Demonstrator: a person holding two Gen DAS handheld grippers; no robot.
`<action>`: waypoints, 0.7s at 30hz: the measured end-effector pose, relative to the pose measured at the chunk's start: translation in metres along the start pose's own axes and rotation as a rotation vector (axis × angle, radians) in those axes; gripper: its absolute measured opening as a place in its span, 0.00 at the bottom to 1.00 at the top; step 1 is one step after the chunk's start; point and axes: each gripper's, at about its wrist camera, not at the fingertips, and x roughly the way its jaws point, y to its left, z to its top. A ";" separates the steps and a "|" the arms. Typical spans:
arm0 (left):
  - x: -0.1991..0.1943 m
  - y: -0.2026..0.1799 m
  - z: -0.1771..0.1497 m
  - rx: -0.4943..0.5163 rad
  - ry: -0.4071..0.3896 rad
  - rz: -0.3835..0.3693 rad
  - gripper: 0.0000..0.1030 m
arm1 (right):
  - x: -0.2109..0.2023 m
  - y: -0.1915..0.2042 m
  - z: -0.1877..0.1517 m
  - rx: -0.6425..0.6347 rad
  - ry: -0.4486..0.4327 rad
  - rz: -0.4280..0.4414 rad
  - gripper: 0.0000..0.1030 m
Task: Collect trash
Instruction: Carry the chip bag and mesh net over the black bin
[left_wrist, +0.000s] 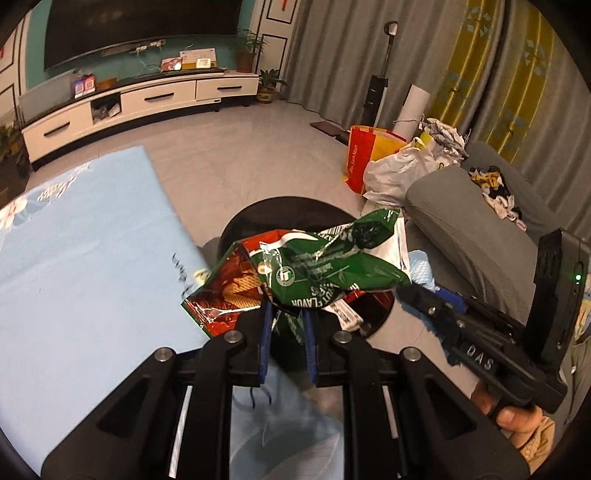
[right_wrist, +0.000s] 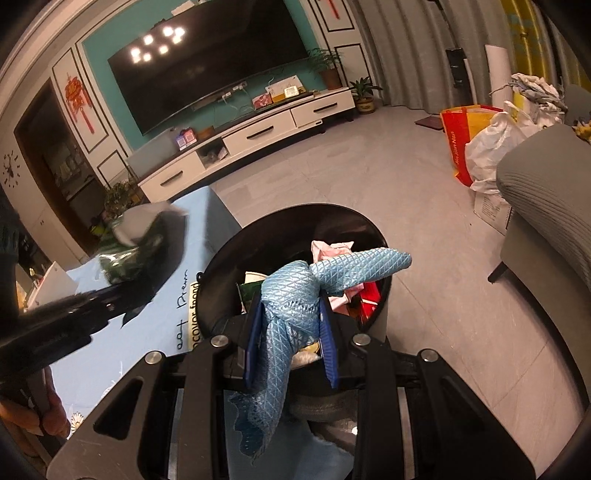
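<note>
Left hand-held gripper (left_wrist: 287, 314): you're pinching the crumpled green and red snack wrapper (left_wrist: 295, 273) between the blue pads, jaws closed narrow on its lower fold.
Right hand-held gripper (right_wrist: 291, 325): you're clamping a knotted light-blue mesh cloth (right_wrist: 295, 295), jaws squeezed onto the bunched middle, with one tail sticking forward and the other hanging down behind.
Where the trash is: both pieces are hanging over the open black bin (right_wrist: 258, 236), which is standing on the floor just beside the blue-covered bench (left_wrist: 92, 240); more scraps are already lying inside.
How the wrapper is handling: it looks feather-light, crinkly and slick, so you're likely better off gripping a doubled fold than a single edge.
How the cloth is handling: soft and limp, probably snagging on the pads as it goes; the knot is looking like the surest hold.
Stage: you're looking close to dropping both, judging by how they're hanging above the rim.
Watch for: the wrapper floating sideways past the bin, or the cloth's tail draping over the edge.
</note>
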 end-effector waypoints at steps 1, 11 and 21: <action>0.006 -0.003 0.003 0.010 0.004 0.002 0.16 | 0.003 0.000 0.001 -0.003 0.005 0.000 0.28; 0.061 -0.007 0.012 0.066 0.071 0.043 0.16 | 0.043 0.000 0.011 -0.039 0.060 -0.021 0.29; 0.092 -0.002 0.016 0.070 0.108 0.055 0.19 | 0.064 -0.005 0.014 -0.038 0.098 -0.046 0.30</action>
